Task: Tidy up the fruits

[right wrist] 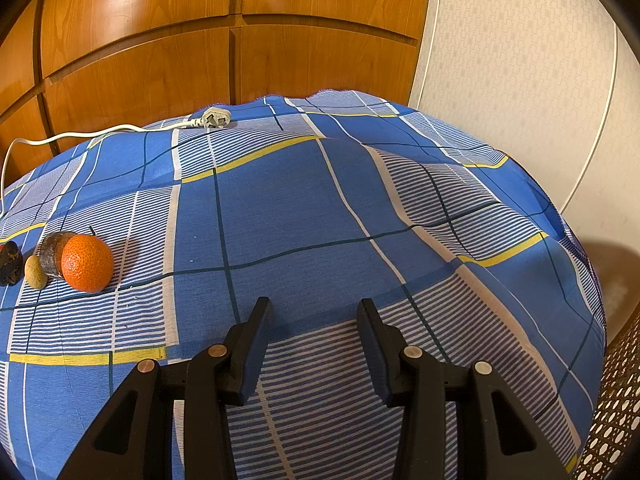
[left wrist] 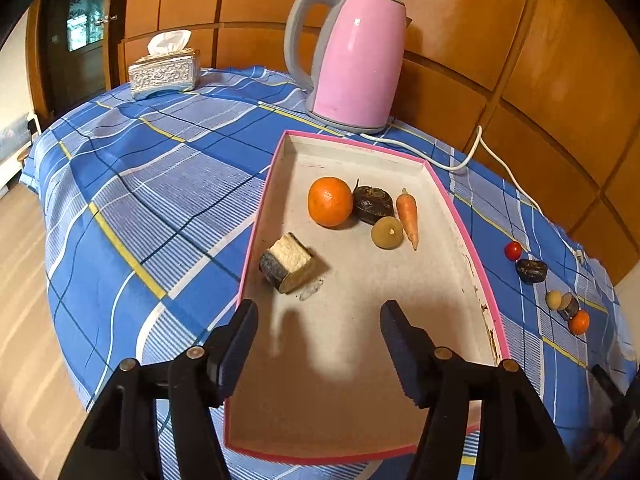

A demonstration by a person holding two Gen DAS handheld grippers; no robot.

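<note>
At the bottom of the left wrist view we see the left gripper [left wrist: 318, 326] with its jaws spread wide and nothing between them, hovering over the near end of the pink-rimmed tray [left wrist: 460, 216]. Just beyond the left finger, near the tray's left wall, lies a cut chunk with a white face and dark rind [left wrist: 287, 263]. Farther up, at mid-frame, an orange [left wrist: 330, 201], a dark wrinkled fruit [left wrist: 373, 205], a pale round fruit [left wrist: 387, 232] and a small carrot [left wrist: 408, 216] sit clustered close together. At the right edge, on the blue checked cloth [left wrist: 160, 184], is a loose row: a red cherry tomato [left wrist: 513, 251], another dark fruit [left wrist: 531, 271], and a small group that is too tiny to sort out with certainty. Behind the tray stand a pink kettle [left wrist: 356, 60] and, upper left, a tissue box [left wrist: 164, 72].

In the right wrist view the right gripper [right wrist: 316, 314] is likewise wide open and empty, above bare cloth. At left of frame sits a second orange [right wrist: 87, 263] (touching a brown cut piece [right wrist: 52, 254]).
</note>
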